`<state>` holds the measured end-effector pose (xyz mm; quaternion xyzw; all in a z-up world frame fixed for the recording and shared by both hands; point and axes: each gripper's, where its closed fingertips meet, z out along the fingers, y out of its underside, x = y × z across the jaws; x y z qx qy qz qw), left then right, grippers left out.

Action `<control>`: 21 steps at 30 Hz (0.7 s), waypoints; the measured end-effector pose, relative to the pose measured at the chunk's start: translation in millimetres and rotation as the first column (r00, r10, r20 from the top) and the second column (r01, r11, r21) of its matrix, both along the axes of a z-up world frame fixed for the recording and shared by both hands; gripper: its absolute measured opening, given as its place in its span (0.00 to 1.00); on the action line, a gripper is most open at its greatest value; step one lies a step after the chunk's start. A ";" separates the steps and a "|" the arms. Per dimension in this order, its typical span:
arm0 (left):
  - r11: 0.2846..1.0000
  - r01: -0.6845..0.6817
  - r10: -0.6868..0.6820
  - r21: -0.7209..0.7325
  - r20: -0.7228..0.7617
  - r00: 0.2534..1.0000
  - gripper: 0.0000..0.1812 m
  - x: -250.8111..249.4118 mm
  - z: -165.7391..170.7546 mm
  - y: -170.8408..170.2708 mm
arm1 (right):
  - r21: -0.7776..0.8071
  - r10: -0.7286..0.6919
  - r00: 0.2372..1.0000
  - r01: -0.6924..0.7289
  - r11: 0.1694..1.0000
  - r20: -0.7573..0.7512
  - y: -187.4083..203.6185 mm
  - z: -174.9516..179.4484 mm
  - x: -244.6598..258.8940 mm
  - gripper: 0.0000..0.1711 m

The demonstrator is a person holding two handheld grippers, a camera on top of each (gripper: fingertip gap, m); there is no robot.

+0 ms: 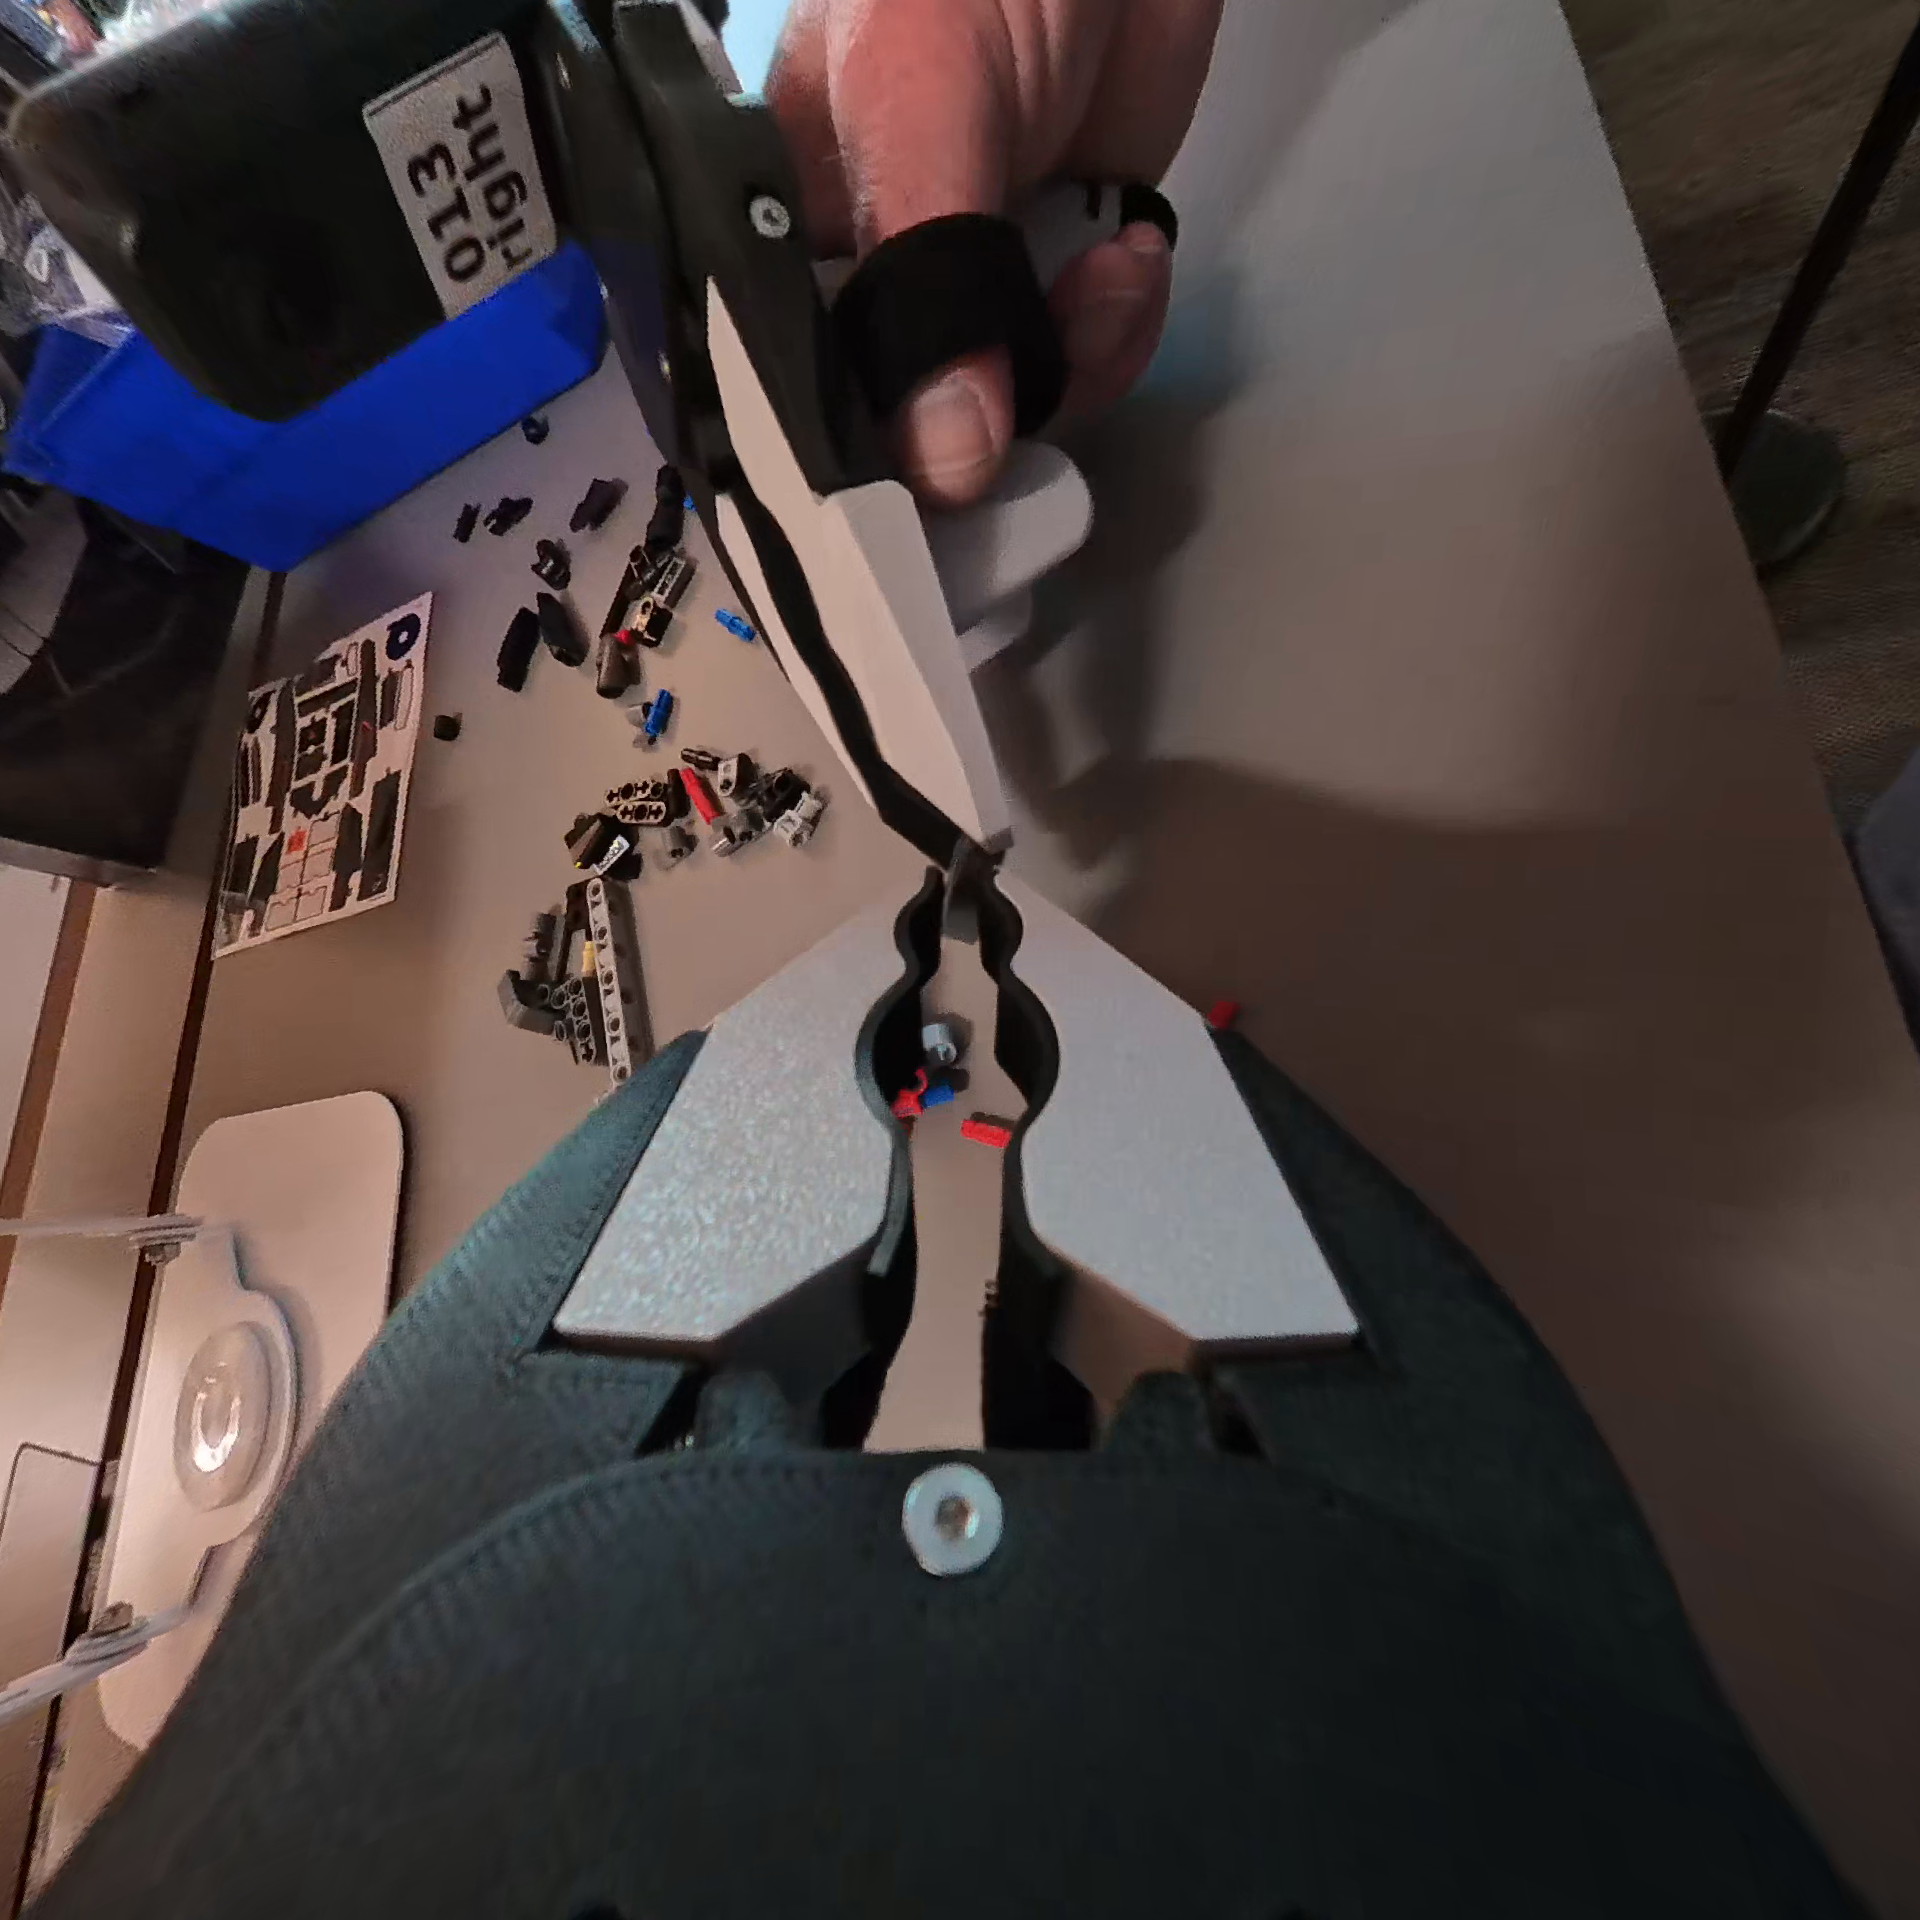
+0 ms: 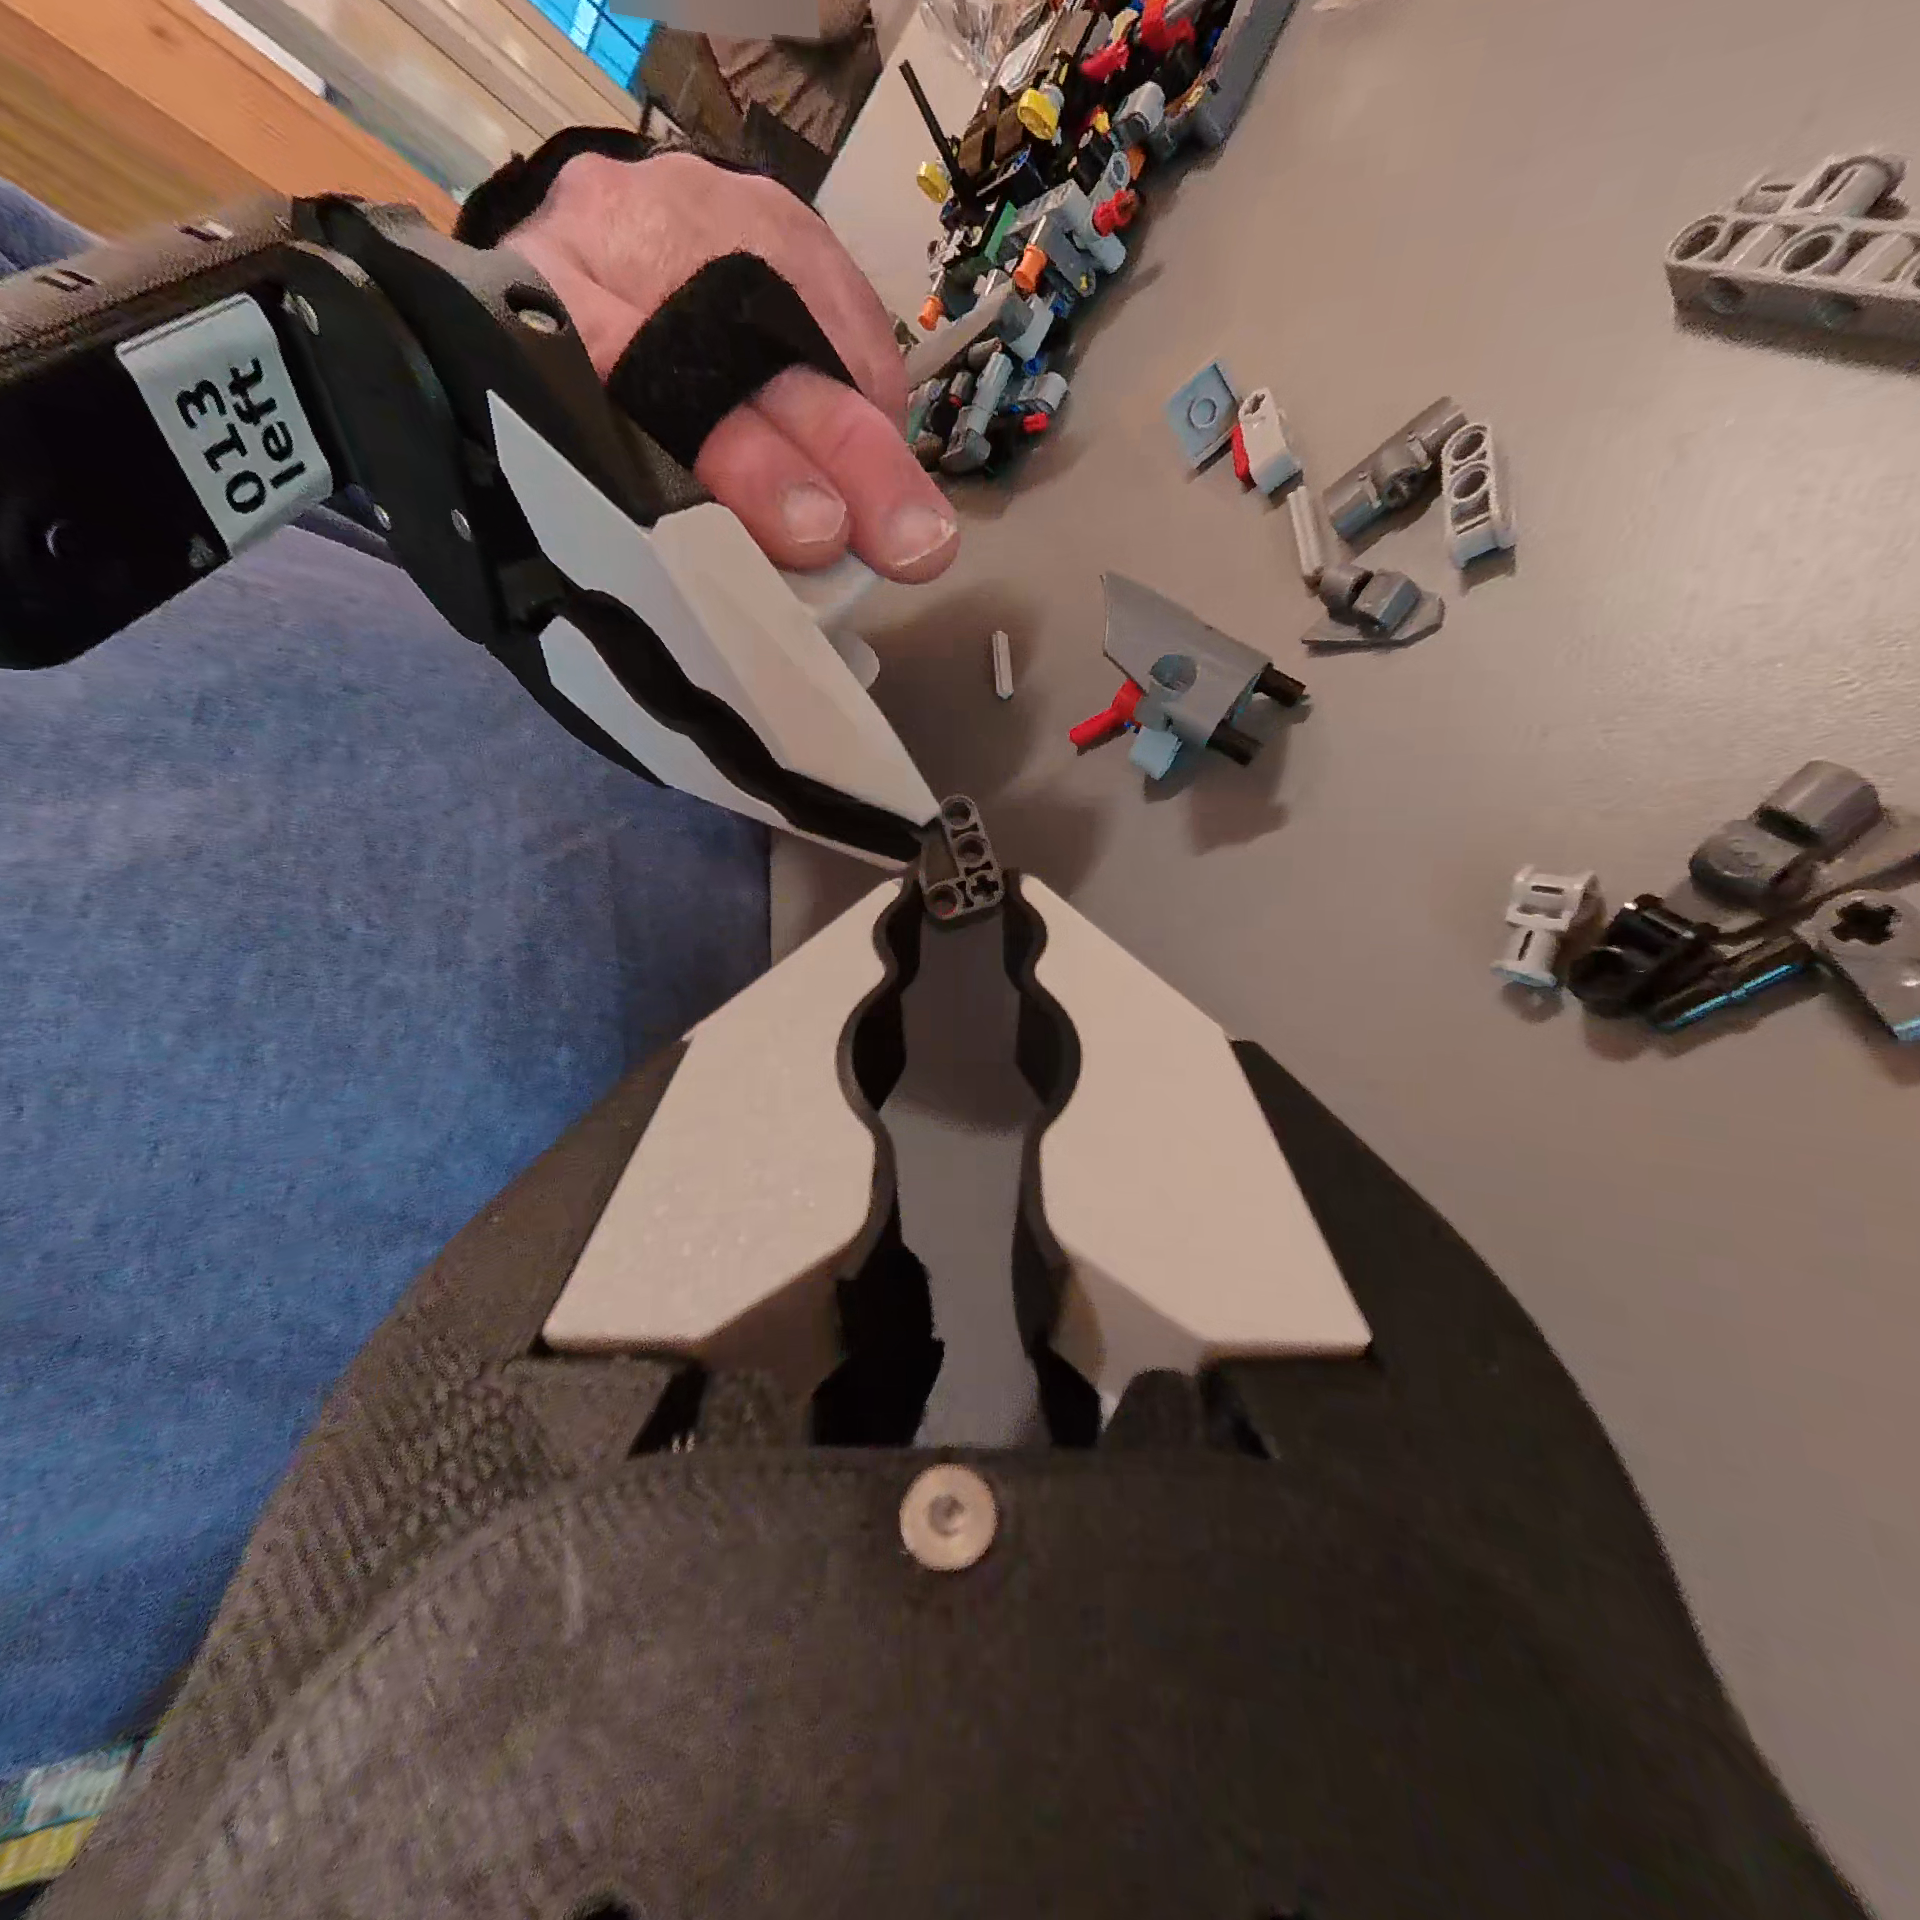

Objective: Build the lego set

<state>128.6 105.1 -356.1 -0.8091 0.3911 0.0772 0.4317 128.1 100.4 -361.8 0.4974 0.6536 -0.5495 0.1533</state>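
A small dark grey L-shaped beam (image 2: 966, 854) is held in the air over the table's near edge, between both grippers. My right gripper (image 2: 961, 899) is shut on its lower end. My left gripper (image 2: 927, 826) comes in from the left and is shut on its upper end. In the left wrist view, my left gripper (image 1: 966, 891) pinches the same beam (image 1: 964, 916), and my right gripper (image 1: 979, 847) meets it tip to tip from above. Most of the beam is hidden there.
Loose grey, black, red and blue pieces (image 1: 717, 805) lie on the grey table (image 1: 1455, 935), with a part-built frame (image 1: 587, 977), a sticker sheet (image 1: 322, 779) and a blue bin (image 1: 312, 436). A grey wedge sub-assembly (image 2: 1184, 675), grey beams (image 2: 1808, 260) and a colourful build (image 2: 1039, 208) lie farther off. Less than 4 cm separates the two grippers' tips. Left tips and right tips are each some 20 centimetres from the colourful build (image 2: 1039, 208).
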 end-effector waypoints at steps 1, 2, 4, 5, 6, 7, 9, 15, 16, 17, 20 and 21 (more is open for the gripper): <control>1.000 -0.003 0.003 0.005 -0.003 1.000 0.04 -0.6 0.9 0.1 | -0.013 0.000 1.000 0.000 1.000 0.007 0.0 0.7 0.2 0.07; 1.000 -0.002 0.002 0.008 -0.004 1.000 0.04 -0.8 1.7 -0.3 | -0.030 -0.001 1.000 0.002 1.000 0.012 0.0 2.0 0.2 0.07; 1.000 -0.001 0.001 0.022 0.006 1.000 0.05 -1.6 5.2 -0.4 | -0.066 -0.001 1.000 0.002 0.998 0.014 -0.8 5.0 0.2 0.07; 1.000 0.000 0.000 0.018 0.009 1.000 0.06 -2.1 5.4 -0.8 | -0.077 -0.001 1.000 0.003 0.997 0.023 -0.9 5.3 0.2 0.07; 1.000 0.008 -0.008 0.014 0.012 1.000 0.06 -2.1 5.5 -1.6 | -0.090 -0.003 1.000 0.005 0.996 0.022 -1.1 6.7 -0.5 0.07; 1.000 0.009 -0.009 0.022 0.014 1.000 0.07 -3.0 6.9 -1.5 | -0.097 -0.003 1.000 0.005 0.995 0.020 -1.6 7.6 -0.7 0.07; 1.000 0.009 -0.010 0.022 0.032 0.999 0.07 -3.2 8.9 -1.9 | -0.113 0.001 1.000 0.002 0.994 0.029 -2.6 9.3 -0.7 0.07; 0.999 0.026 -0.027 0.033 0.023 0.999 0.05 -1.7 9.8 -3.2 | -0.151 0.022 0.997 -0.012 0.988 0.068 -3.3 10.2 0.5 0.07; 0.999 0.033 -0.034 0.037 0.023 0.999 0.05 -1.0 10.5 -3.6 | -0.157 0.029 0.997 -0.018 0.987 0.069 -3.9 10.5 0.8 0.07; 0.999 0.032 -0.033 0.040 0.022 0.999 0.05 -1.5 11.1 -3.7 | -0.163 0.026 0.997 -0.014 0.986 0.071 -3.6 11.2 -0.1 0.07; 0.998 0.036 -0.038 0.051 0.029 0.999 0.05 -4.7 16.4 -6.7 | -0.184 0.034 0.997 -0.022 0.983 0.065 -5.1 14.9 -0.6 0.08; 0.998 0.035 -0.036 0.050 0.033 0.999 0.06 -6.3 17.9 -7.9 | -0.191 0.035 0.997 -0.023 0.981 0.064 -5.7 16.1 -1.1 0.08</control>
